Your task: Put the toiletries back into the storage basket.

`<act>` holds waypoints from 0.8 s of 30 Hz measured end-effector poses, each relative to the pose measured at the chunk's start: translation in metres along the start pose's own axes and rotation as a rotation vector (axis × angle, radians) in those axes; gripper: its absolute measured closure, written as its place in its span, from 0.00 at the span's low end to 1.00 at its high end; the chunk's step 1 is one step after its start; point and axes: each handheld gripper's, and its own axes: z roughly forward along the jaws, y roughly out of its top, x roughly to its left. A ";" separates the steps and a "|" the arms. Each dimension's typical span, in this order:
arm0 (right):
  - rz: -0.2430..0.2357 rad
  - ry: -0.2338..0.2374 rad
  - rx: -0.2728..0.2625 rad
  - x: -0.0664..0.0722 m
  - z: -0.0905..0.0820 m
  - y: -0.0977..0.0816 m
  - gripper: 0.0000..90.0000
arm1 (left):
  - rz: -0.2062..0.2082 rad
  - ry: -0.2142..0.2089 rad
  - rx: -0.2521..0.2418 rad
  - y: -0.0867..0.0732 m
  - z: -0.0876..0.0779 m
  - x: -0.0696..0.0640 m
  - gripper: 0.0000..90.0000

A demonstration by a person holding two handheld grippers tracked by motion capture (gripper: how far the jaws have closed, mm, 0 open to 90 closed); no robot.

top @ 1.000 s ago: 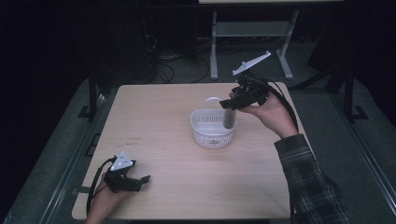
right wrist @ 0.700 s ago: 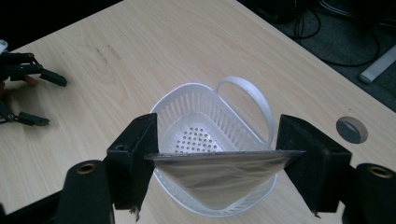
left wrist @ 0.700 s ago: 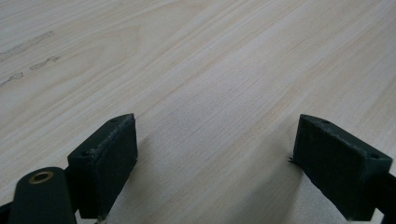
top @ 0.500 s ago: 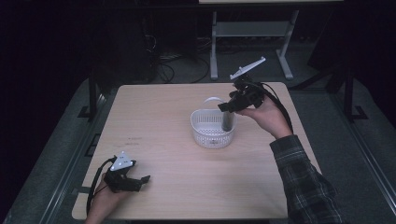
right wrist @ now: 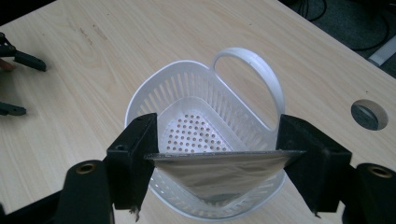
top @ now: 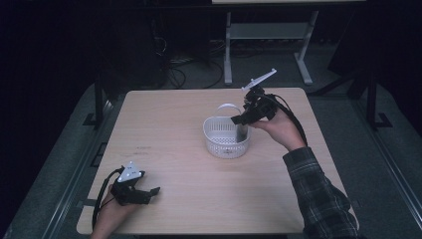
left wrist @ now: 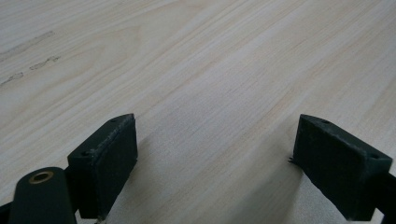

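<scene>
Dark room, pale wood worktop (top: 164, 124). My right gripper (right wrist: 215, 156) clamped on flat grey pouch (right wrist: 217, 175) over white basket (right wrist: 154, 93); pouch may catch near rim, tip basket. My left gripper (left wrist: 215, 154) apart, idle near-left.

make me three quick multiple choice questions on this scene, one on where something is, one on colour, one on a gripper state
1. Where is the basket?
A. on the table, just past its middle
B. on the floor
C. held by the left gripper

2. What colour is the basket?
A. red
B. white
C. black

3. How is the right gripper?
A. open and empty
B. lying on the table
C. shut on a flat grey pouch over the basket

Answers: 1 A, the high view shows it standing on the wood. 2 B, its slotted wall and handle are white. 3 C, the right gripper view shows both fingers pressing the pouch's ends.
</scene>
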 end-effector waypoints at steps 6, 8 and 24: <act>-0.002 -0.003 0.016 -0.001 0.010 -0.003 0.33 | -0.001 0.000 -0.001 0.000 0.000 0.000 0.14; -0.002 -0.003 0.024 -0.001 0.012 -0.004 0.33 | -0.001 -0.001 -0.001 0.000 0.000 0.000 0.14; -0.008 -0.003 0.075 -0.003 0.032 -0.012 0.33 | 0.003 -0.001 0.003 0.000 0.000 0.000 0.14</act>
